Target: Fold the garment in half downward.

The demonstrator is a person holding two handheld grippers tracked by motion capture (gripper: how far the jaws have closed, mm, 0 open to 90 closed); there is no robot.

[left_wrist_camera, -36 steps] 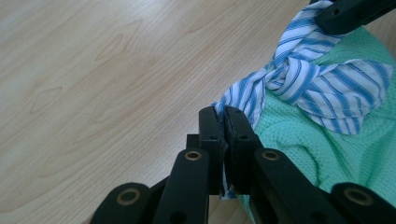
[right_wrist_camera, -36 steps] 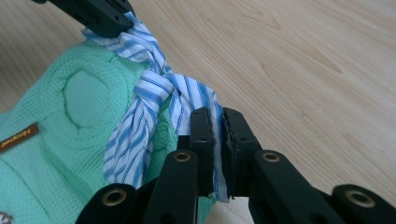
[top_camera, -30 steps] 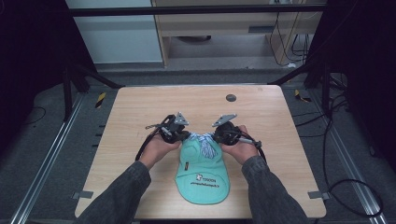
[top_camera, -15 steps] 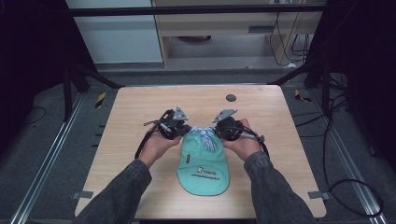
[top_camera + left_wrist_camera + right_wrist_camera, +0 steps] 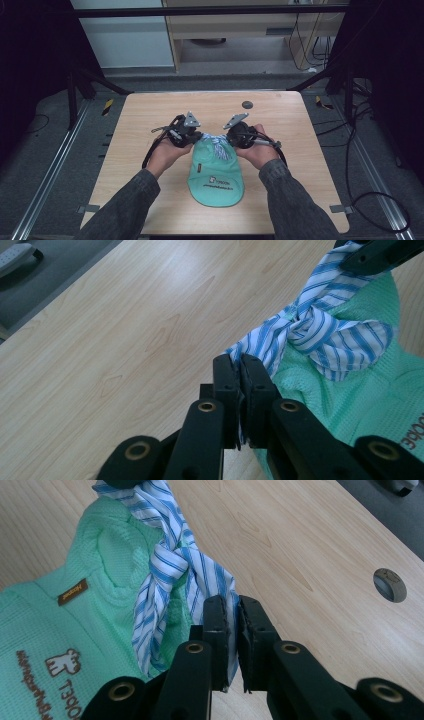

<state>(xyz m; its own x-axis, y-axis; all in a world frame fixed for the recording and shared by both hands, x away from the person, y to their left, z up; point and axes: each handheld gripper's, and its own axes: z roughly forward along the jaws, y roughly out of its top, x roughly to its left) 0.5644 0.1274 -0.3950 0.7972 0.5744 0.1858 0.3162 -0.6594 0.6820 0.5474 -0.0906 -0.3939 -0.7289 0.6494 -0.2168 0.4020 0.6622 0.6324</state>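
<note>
High view: my left tongs [image 5: 196, 136] and right tongs [image 5: 227, 136] meet over top end of green garment [image 5: 216, 172] on bench [image 5: 150, 110]; garment's long axis runs back toward me, between both tongs.

Left gripper view: my tongs [image 5: 239, 371] clamped on one end of striped tie [image 5: 320, 332]; knot lies ahead, right of tips.

Right gripper view: my tongs [image 5: 231, 611] clamped on tie's other end; knot [image 5: 170, 560] ahead, left. Hands equally near; next pull goes outward, tightening knot, I judge.
</note>
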